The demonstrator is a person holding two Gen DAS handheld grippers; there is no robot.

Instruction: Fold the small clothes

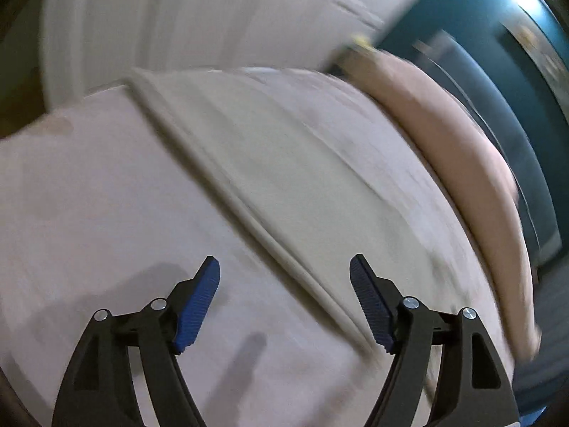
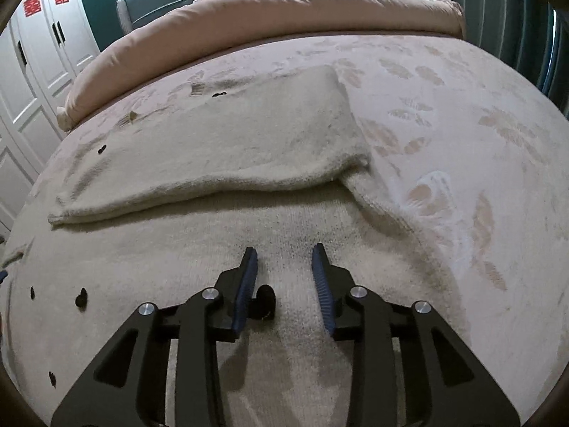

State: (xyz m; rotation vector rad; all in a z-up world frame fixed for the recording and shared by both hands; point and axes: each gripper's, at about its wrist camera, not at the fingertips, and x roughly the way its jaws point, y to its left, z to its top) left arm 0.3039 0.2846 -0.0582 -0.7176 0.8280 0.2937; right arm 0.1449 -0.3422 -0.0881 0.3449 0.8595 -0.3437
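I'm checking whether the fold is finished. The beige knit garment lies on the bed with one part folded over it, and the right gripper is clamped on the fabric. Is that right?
Not quite. In the right wrist view the right gripper stands open above the beige knit garment, nothing pinched between its pads. The rest holds: the garment lies on the bed, one part folded over it.

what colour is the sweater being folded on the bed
Beige, with small dark bows scattered over the sweater; clearest in the right wrist view.
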